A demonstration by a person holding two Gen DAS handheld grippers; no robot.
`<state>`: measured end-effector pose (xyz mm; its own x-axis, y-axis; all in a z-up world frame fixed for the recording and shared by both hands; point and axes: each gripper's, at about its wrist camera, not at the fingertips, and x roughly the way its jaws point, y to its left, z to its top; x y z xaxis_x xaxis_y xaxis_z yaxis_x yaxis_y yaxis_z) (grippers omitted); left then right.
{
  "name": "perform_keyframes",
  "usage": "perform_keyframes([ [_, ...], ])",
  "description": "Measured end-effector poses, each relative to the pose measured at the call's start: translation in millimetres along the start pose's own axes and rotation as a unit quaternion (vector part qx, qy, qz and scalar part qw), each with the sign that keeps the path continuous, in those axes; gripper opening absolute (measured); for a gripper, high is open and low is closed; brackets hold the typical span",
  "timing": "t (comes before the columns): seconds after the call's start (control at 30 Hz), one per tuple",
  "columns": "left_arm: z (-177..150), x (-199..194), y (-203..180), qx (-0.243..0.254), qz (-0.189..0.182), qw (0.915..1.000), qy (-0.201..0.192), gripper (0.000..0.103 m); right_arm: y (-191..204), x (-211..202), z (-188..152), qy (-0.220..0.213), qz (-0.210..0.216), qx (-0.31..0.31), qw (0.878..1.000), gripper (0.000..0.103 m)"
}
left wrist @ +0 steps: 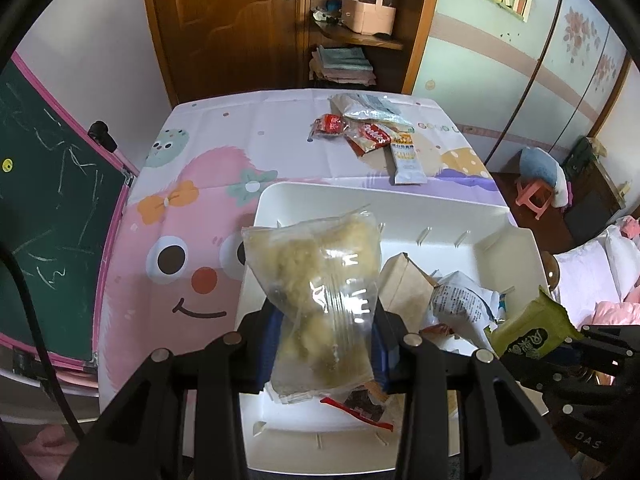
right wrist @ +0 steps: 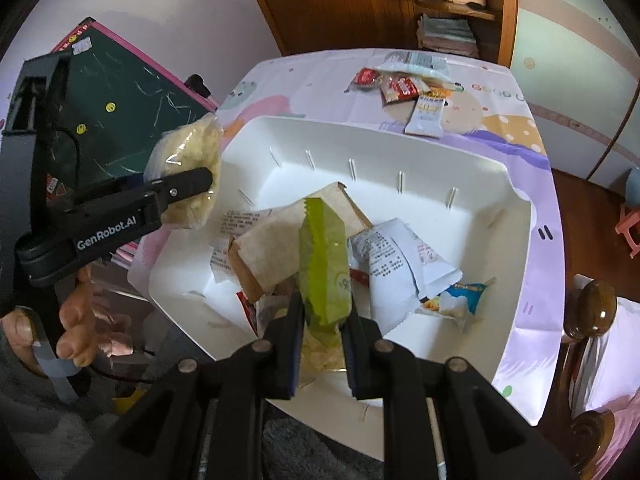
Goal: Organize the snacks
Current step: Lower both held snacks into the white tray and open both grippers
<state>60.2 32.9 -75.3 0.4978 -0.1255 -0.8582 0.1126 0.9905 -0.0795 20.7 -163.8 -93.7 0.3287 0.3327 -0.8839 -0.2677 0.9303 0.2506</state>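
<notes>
Clear bag [left wrist: 316, 292]: glossy, creased transparent plastic film. Green packet [right wrist: 325, 264]: shiny foil-like plastic, serrated edge. White tray [right wrist: 516, 216]: smooth, matt plastic. Brown packet [right wrist: 276, 248]: matt paper. Worktop [left wrist: 192, 184] cover: smooth printed sheet with fold creases. Door [left wrist: 224, 20]: varnished wood.

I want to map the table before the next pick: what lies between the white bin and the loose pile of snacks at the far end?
Only bare cartoon tablecloth separates the white bin from the snack pile; both wrist views show it.

hidden: red wrapper [left wrist: 362, 408] under clear bag [left wrist: 320, 304] | print unreadable
</notes>
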Motion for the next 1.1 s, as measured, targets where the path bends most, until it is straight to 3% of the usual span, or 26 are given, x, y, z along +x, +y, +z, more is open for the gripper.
perform_keyframes([
  [0.1,0.4,3.4,-0.8,0.001,0.007,1.0000,0.005,0.038,-1.4,2.5,0.5,0.006,-0.011,0.005,1.000,0.018],
  [0.17,0.7,4.6,-1.9,0.003,0.017,0.9998,0.006,0.055,-3.6,2.6,1.4,0.008,-0.011,0.010,1.000,0.020],
  [0.2,1.1,4.5,-2.5,0.003,0.020,0.9998,0.004,0.078,-5.1,2.4,2.0,0.008,-0.012,0.015,1.000,0.026],
  [0.23,1.2,3.8,-2.7,0.002,0.021,0.9998,0.001,0.092,-6.5,2.1,2.8,0.006,-0.016,0.019,1.000,0.034],
  [0.33,1.3,-2.1,-2.6,-0.002,0.011,0.9998,-0.016,0.092,-9.0,-1.7,4.2,-0.006,-0.019,0.025,0.999,0.043],
  [1.1,2.2,1.9,-11.0,0.015,0.007,0.9998,-0.010,0.092,-11.9,-3.8,9.4,-0.018,-0.013,0.027,0.999,0.043],
])
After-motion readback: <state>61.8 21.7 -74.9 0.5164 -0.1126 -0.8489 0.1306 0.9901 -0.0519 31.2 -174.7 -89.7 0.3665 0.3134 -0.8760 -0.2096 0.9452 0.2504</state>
